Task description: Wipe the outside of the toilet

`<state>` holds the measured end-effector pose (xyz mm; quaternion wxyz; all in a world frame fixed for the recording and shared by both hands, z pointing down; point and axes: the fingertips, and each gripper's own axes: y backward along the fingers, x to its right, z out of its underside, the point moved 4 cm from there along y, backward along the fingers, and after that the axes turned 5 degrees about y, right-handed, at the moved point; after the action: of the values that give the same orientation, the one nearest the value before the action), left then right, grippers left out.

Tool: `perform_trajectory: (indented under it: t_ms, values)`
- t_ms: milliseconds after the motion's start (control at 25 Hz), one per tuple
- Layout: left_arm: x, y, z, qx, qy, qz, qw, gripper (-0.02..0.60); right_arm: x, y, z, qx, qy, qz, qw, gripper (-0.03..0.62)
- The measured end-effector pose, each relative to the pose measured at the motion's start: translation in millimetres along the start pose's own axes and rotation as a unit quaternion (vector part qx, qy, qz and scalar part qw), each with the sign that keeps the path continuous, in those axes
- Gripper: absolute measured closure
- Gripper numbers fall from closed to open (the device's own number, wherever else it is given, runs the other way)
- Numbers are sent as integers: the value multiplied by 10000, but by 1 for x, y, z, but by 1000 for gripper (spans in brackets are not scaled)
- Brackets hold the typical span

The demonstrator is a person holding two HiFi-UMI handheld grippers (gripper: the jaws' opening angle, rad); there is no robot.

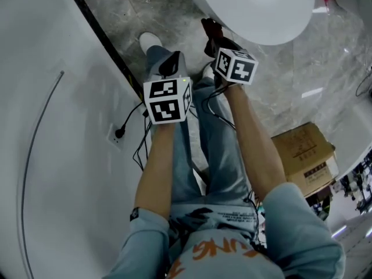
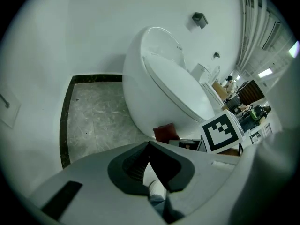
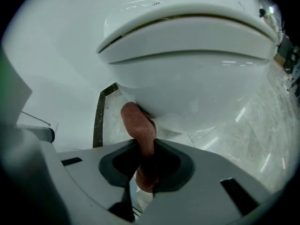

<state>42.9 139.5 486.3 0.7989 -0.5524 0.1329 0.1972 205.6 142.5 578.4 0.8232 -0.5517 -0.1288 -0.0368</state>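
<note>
Two grippers reach out over the person's jeans [image 1: 218,150]: the left gripper [image 1: 170,65] has its jaws closed together on nothing and hangs apart from the toilet, while the right gripper [image 3: 145,149] is clamped on a reddish-brown cloth [image 3: 138,123]. Past those jaws the cloth's upper end touches the lower outside curve of the white toilet [image 3: 187,64], its lid down, above a grey marble floor [image 3: 243,135] and before a white wall [image 3: 56,55]
</note>
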Motion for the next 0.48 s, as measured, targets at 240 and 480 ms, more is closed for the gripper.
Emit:
perform_trajectory:
  t_ms: [240,480]
  values:
    - [23,-8,5,-61,-160,131,9998,588,12,19,22,-141,265,14,9995,523]
    - [16,-7,-1,-77,-221,145,9996,588,-8,26,26,-144,421,-51,9990,523]
